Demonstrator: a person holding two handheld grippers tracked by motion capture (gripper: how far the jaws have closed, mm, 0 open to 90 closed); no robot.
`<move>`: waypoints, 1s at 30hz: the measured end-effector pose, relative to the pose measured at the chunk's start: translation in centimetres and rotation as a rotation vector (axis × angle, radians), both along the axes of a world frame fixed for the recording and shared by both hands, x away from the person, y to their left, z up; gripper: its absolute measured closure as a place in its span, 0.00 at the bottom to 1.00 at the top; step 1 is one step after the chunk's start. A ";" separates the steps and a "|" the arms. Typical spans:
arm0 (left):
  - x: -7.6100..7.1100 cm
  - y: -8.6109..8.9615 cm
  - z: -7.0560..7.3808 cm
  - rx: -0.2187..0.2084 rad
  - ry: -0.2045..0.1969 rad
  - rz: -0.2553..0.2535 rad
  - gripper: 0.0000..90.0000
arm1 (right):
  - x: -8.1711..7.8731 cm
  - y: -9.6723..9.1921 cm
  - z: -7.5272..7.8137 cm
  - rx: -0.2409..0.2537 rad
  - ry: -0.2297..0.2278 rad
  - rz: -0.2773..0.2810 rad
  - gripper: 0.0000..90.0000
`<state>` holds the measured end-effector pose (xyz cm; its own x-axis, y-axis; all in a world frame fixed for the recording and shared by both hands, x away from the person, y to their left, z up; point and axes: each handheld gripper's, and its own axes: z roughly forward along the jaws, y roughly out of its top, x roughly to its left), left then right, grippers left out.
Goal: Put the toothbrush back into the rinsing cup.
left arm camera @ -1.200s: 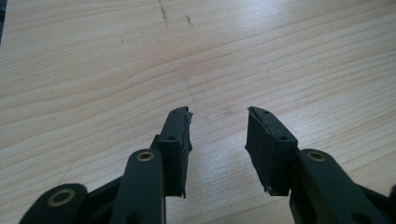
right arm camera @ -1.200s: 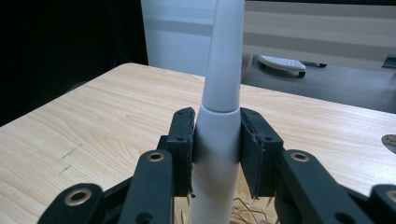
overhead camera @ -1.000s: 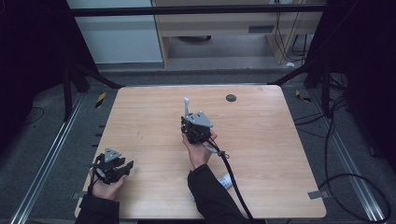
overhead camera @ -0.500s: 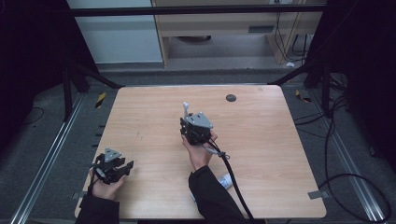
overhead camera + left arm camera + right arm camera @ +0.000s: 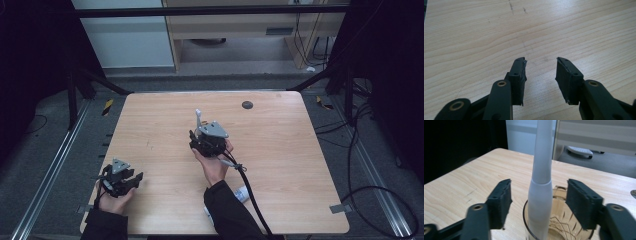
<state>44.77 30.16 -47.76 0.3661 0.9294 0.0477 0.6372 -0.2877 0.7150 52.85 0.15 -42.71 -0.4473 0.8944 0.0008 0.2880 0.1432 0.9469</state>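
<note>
A clear amber cut glass (image 5: 560,220) stands on the wooden table (image 5: 280,145). A white slender handle, like an electric toothbrush body (image 5: 541,177), stands upright in the glass and leans on its near rim. My right gripper (image 5: 537,195) is open, one jaw on each side of the handle and just above the glass rim, touching neither. In the high view the right gripper (image 5: 206,136) is at the table's middle with the white handle (image 5: 198,117) rising beyond it. My left gripper (image 5: 541,71) is open over bare wood, near the front left corner (image 5: 120,177).
A small dark round disc (image 5: 247,105) lies at the table's far side. A black cable (image 5: 250,190) trails from the right gripper toward the front edge. A small white object (image 5: 241,192) lies by the right forearm. Black frame posts stand around the table.
</note>
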 end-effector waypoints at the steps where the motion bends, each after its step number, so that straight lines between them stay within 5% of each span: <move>1: 0.0 0.0 0.0 0.000 0.000 0.000 0.65 | -0.1 0.0 0.0 -0.001 0.002 -0.001 0.36; 18: 0.0 0.1 0.0 -0.008 -0.004 0.003 0.64 | -3.0 -2.5 1.2 0.006 0.017 0.027 0.26; 30: -0.1 0.1 0.0 -0.016 -0.001 0.006 0.65 | -4.8 -8.3 2.1 0.008 0.041 0.011 0.26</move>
